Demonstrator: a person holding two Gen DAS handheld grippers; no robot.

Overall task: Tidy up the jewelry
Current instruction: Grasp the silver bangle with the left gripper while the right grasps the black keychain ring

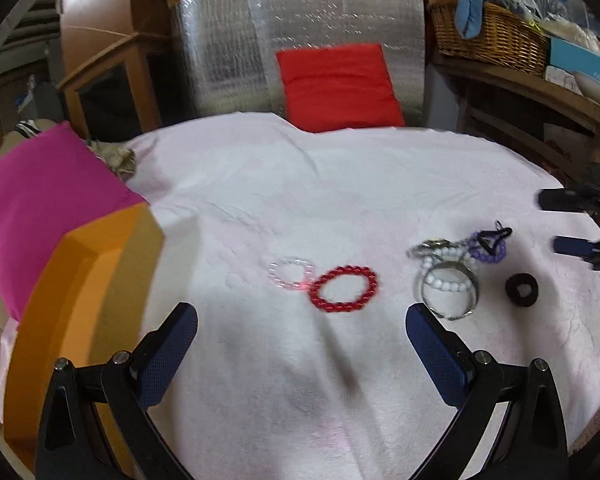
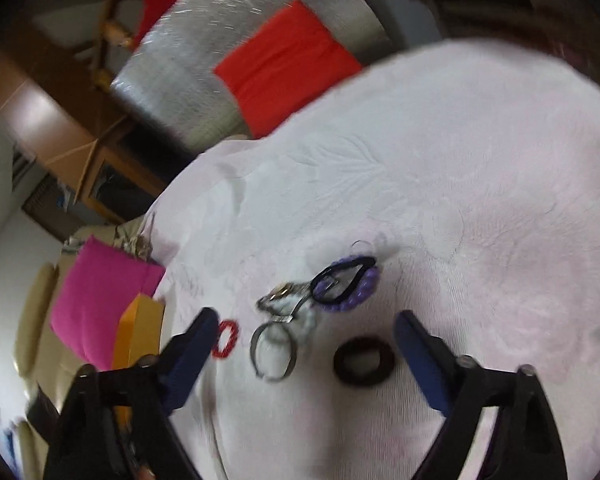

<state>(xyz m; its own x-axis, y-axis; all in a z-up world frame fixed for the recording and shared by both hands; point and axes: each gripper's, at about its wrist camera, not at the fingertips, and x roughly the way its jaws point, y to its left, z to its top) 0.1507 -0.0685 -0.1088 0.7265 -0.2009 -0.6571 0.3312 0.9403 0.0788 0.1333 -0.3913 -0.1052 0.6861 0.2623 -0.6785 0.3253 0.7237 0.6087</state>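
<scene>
Lower left of the left view, my left gripper (image 1: 302, 322) stands wide and empty, red bead bracelet (image 1: 344, 289) just ahead. Right of it, the tangled jewelry pile (image 1: 456, 264), then the black hair tie (image 2: 362, 360) between my right gripper (image 2: 304, 332) fingers, spread, gripping nothing. I'd descend squarely and pinch one side only.

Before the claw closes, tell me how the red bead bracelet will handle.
The red bead bracelet looks strung from round beads, so it probably sags rather than holding its ring shape. The glossy beads may slip between pads. Lying flat on the soft white cloth, it seems unlikely to roll.
</scene>
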